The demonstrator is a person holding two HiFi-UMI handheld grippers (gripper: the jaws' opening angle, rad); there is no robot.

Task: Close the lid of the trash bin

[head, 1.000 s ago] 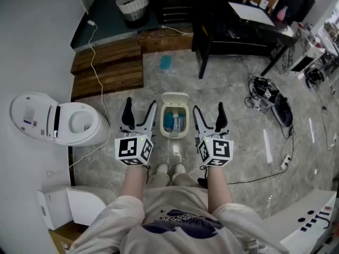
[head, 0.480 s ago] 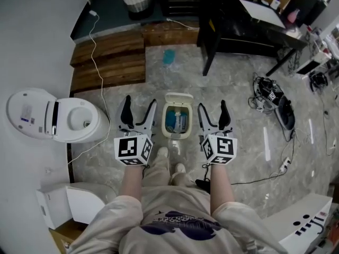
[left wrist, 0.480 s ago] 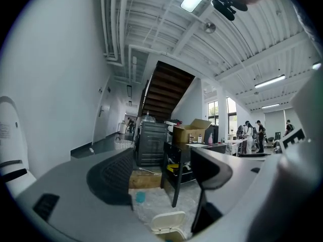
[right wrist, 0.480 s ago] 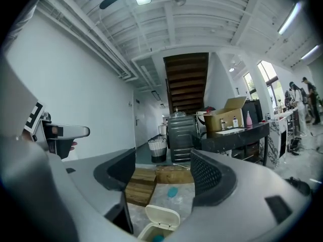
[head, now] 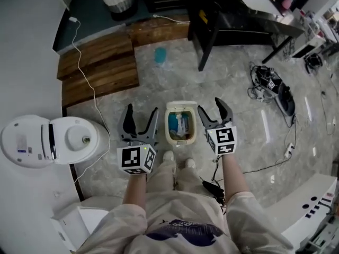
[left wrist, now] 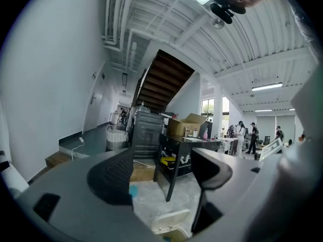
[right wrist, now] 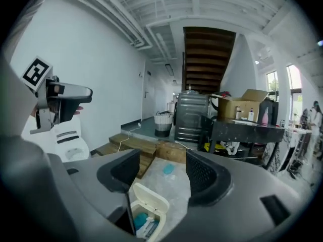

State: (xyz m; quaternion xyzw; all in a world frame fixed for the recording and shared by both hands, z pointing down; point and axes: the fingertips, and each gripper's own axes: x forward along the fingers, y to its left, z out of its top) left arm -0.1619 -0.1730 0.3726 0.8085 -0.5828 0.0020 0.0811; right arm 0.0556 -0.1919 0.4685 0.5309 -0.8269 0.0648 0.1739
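Approach step: open trash bin [head: 183, 141] on floor, flanked by left gripper [head: 140, 112] and right gripper [head: 212, 107].
Both sets of jaws apart and empty, the right's just narrowing. Lid [head: 181, 107] swung back at far rim; next, probably get behind it and tip it down. Raised lid clearest in right gripper view, flattened in head view.

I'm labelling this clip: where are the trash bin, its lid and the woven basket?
trash bin [head: 183, 141], head view, near rim.
lid [right wrist: 150, 199], right gripper view, middle of the open flap.
basket [head: 117, 3], head view, woven side wall.
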